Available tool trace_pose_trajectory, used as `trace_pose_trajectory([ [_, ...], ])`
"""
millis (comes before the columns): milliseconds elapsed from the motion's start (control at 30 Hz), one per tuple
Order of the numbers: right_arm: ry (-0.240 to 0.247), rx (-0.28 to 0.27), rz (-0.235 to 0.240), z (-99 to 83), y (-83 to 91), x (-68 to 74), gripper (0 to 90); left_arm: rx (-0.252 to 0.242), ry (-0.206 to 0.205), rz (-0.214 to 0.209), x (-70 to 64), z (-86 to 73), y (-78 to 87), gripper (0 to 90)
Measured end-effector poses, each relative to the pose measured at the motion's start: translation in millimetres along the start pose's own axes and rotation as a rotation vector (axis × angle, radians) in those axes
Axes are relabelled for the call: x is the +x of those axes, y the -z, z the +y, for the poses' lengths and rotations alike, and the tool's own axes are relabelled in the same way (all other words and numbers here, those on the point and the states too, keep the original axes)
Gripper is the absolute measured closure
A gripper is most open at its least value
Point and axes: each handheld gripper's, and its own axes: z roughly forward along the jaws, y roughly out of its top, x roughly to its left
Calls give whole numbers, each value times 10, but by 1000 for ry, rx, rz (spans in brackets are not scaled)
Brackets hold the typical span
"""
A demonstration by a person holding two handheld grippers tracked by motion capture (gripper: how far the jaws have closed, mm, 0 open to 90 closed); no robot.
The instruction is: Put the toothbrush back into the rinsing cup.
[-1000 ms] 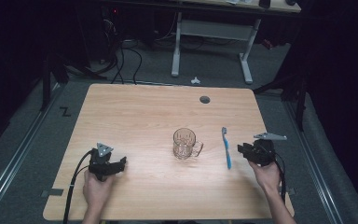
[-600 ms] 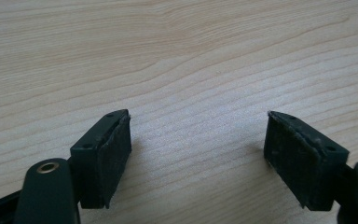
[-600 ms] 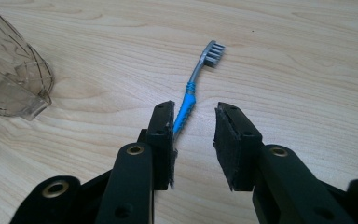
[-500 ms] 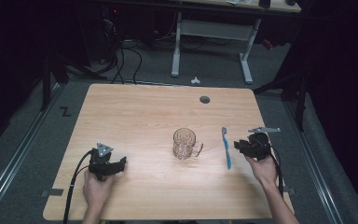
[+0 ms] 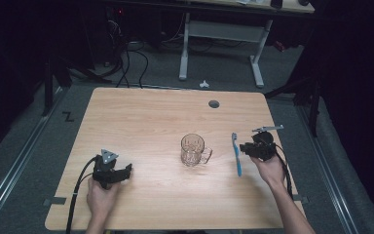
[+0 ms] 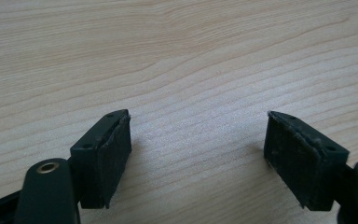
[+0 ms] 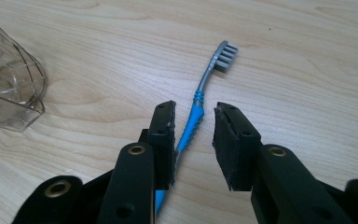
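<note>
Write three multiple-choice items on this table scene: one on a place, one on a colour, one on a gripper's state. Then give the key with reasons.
1. Where does the toothbrush lie?
A. inside the mug
B. on the table, between the glass mug and the right gripper
C. on the floor

2. What colour is the toothbrush handle?
A. blue
B. red
C. green

3. How does the left gripper stand?
A. shut on the mug
B. shut on the toothbrush
C. open over bare wood

Key: B, the high view shows it flat beside the mug; A, the right gripper view shows blue; C, its jaws stand wide apart.

Matt wood table [image 5: 141,117]; glossy plastic toothbrush [image 7: 196,109]
</note>
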Motion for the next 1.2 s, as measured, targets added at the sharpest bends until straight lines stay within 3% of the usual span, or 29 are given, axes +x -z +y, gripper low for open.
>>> trace_pose_trajectory([
  [233,1,39,2,104,-125,23,691,0,0,0,0,0,0,236],
  [567,-21,96,-16,110,-255,-13,693,0,0,0,0,0,0,236],
  [1000,8,169,-43,312,-402,60,693,0,0,0,0,0,0,236],
  [1200,2,205,-54,309,-502,46,693,0,0,0,0,0,0,236],
])
